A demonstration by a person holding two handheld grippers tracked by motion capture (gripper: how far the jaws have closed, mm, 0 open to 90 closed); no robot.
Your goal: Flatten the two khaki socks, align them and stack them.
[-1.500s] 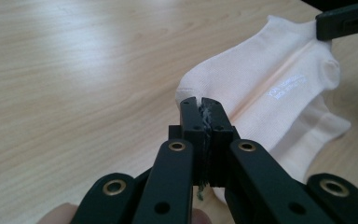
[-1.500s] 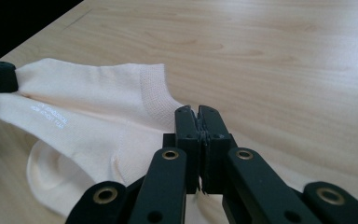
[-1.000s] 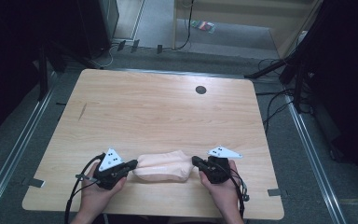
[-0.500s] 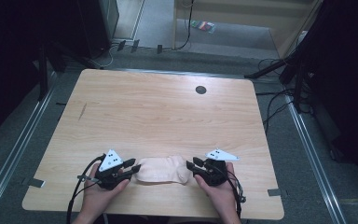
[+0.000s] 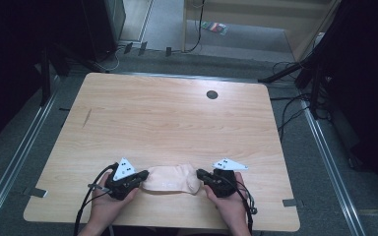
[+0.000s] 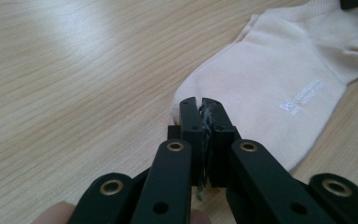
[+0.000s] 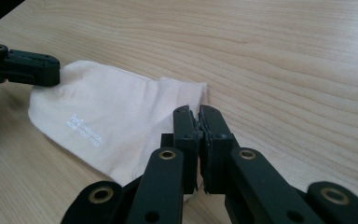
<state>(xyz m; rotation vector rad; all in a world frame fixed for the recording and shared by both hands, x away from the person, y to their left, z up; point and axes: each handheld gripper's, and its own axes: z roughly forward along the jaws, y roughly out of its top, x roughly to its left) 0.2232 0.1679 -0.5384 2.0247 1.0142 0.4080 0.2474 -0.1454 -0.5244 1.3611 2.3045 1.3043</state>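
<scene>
A pale beige sock [image 5: 170,179] with small white print lies flat near the table's front edge, between my two grippers. My left gripper [image 5: 140,177] is at its toe end; in the left gripper view its jaws [image 6: 200,105] have just closed together on the edge of the sock [image 6: 270,79]. My right gripper [image 5: 200,173] is at the cuff end; its jaws [image 7: 198,112] have just closed too, pinching the cuff of the sock [image 7: 107,112]. The left gripper [image 7: 51,74] also shows at the sock's far end in the right gripper view.
The light wooden table [image 5: 177,123] has a dark round cable hole [image 5: 212,94] at the back right. Cables trail from both grippers over the front edge. Dark floor, metal rails and cables surround the table.
The sock looked puffed up and slightly longer a second ago; now it lies flatter and shorter. The right gripper shifted a little toward the left one. Both hands stayed near the front edge.
</scene>
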